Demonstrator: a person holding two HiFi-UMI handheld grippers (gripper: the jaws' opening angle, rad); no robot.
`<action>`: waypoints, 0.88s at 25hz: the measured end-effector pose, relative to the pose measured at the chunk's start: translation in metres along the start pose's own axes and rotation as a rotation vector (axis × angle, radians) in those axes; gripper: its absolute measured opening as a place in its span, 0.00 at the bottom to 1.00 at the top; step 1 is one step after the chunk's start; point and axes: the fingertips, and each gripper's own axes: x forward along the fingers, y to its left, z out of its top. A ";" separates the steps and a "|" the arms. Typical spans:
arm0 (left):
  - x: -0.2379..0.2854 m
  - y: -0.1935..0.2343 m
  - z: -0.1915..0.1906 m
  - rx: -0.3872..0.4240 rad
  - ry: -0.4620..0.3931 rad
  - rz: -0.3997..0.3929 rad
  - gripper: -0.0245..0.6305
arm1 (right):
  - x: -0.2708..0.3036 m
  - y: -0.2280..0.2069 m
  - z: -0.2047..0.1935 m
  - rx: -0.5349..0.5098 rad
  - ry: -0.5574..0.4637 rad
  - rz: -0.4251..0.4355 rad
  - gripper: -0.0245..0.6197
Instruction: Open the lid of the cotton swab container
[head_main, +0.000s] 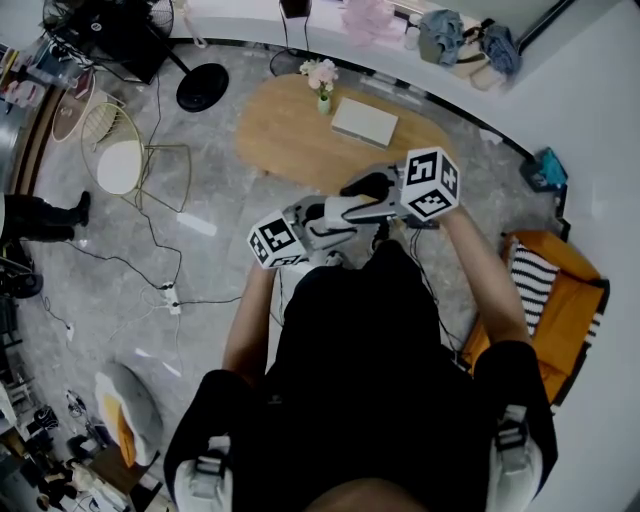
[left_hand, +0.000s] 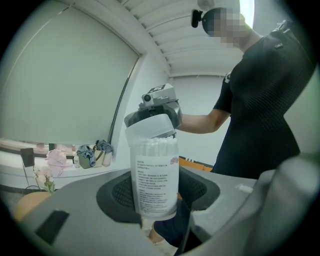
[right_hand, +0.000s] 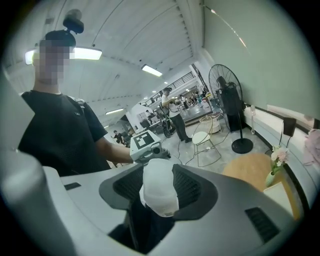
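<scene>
At the centre of the left gripper view, the left claw (left_hand: 159, 202) is clamping the one cotton swab container (left_hand: 155, 180) by its lower body. The container's long axis is standing upright, top pointing up. The clear cylinder is showing a white printed label and tightly packed white swabs (left_hand: 152, 146). Its single whitish lid (left_hand: 150, 126) is sitting slightly tilted on top, and the right claw (right_hand: 159, 195) is gripping it.

place: staged living-room in a studio hall | cues: oval coffee table (head_main: 285, 135), flower vase (head_main: 323, 100), standing fan (right_hand: 224, 84), floor power strip (head_main: 172, 298)
</scene>
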 end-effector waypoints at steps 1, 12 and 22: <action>-0.001 0.001 0.000 -0.007 -0.006 0.004 0.36 | -0.001 -0.001 0.002 -0.009 -0.020 -0.007 0.32; -0.016 0.004 0.001 -0.031 -0.035 0.022 0.35 | -0.008 -0.018 0.023 -0.021 -0.209 -0.111 0.31; -0.010 -0.006 0.010 -0.027 -0.080 -0.035 0.35 | -0.028 -0.047 0.036 -0.027 -0.315 -0.234 0.26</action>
